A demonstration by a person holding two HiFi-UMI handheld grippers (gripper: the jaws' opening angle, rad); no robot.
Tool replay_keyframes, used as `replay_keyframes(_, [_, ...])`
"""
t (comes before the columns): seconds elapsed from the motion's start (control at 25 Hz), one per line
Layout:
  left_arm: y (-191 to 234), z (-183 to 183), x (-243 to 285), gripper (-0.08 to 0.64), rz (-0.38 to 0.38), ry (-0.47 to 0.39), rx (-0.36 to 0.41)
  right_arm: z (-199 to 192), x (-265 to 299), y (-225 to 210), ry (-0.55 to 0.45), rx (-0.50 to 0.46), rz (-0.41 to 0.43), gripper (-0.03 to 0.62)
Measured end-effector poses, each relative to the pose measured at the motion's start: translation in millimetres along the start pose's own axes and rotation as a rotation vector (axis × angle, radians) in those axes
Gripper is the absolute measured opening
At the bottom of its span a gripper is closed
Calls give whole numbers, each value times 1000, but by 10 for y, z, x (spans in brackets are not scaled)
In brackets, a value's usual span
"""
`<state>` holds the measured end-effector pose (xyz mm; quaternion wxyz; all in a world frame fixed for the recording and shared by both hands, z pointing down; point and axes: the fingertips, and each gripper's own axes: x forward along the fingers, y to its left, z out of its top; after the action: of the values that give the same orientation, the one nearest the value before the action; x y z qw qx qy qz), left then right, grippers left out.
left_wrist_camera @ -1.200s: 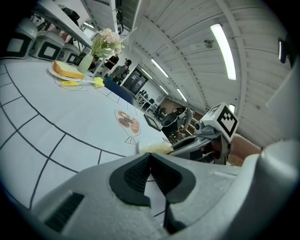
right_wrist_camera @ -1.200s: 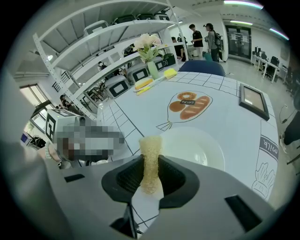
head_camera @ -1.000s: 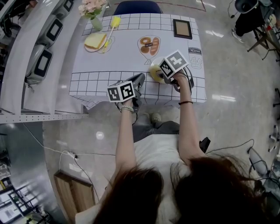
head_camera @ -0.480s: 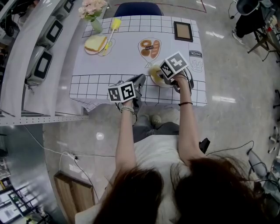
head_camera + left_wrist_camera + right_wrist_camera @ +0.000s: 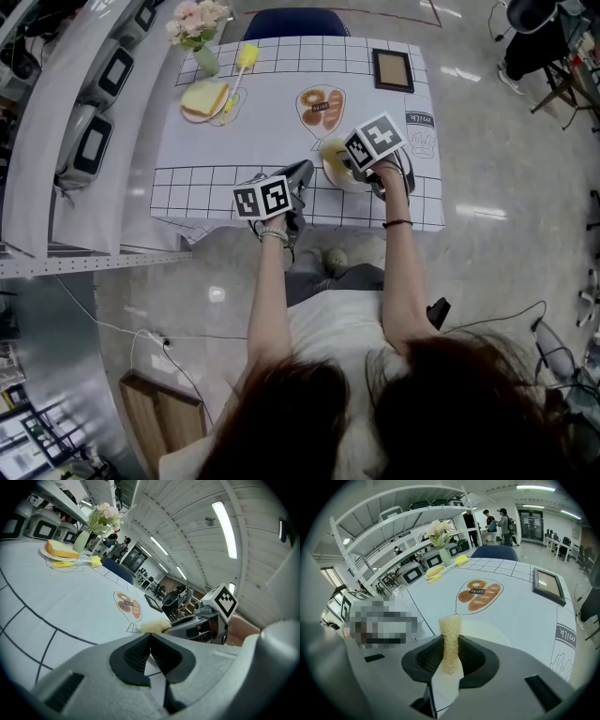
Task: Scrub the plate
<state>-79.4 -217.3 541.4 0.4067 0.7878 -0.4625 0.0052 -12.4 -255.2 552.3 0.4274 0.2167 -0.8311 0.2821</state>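
A pale plate [image 5: 337, 176] [image 5: 490, 633] lies near the table's front edge, right of the middle. My right gripper [image 5: 349, 161] [image 5: 451, 641] is over it, shut on a yellow sponge [image 5: 331, 150] [image 5: 450, 632] that sticks out past the jaws towards the plate. Whether the sponge touches the plate is hidden by the gripper. My left gripper [image 5: 294, 178] [image 5: 149, 639] sits at the table's front edge, left of the plate, shut with nothing between its jaws. The left gripper view shows the sponge [image 5: 153, 626] and the right gripper [image 5: 201, 623] just ahead.
At the back left are a plate with bread [image 5: 204, 97], a yellow brush [image 5: 245, 54] and a vase of flowers [image 5: 199, 26]. A picture frame [image 5: 393, 68] lies at the back right. A blue chair [image 5: 297, 19] stands behind the table; shelves with appliances [image 5: 94, 141] run along the left.
The right gripper and its sponge have shifted only slightly over the plate. The left gripper has stayed in place.
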Motion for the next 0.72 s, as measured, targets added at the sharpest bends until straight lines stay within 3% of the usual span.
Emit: replay_keyframes(0.72, [-50,6,112,11,-8,26,6,53,-48,-178,-69,107,-16,78])
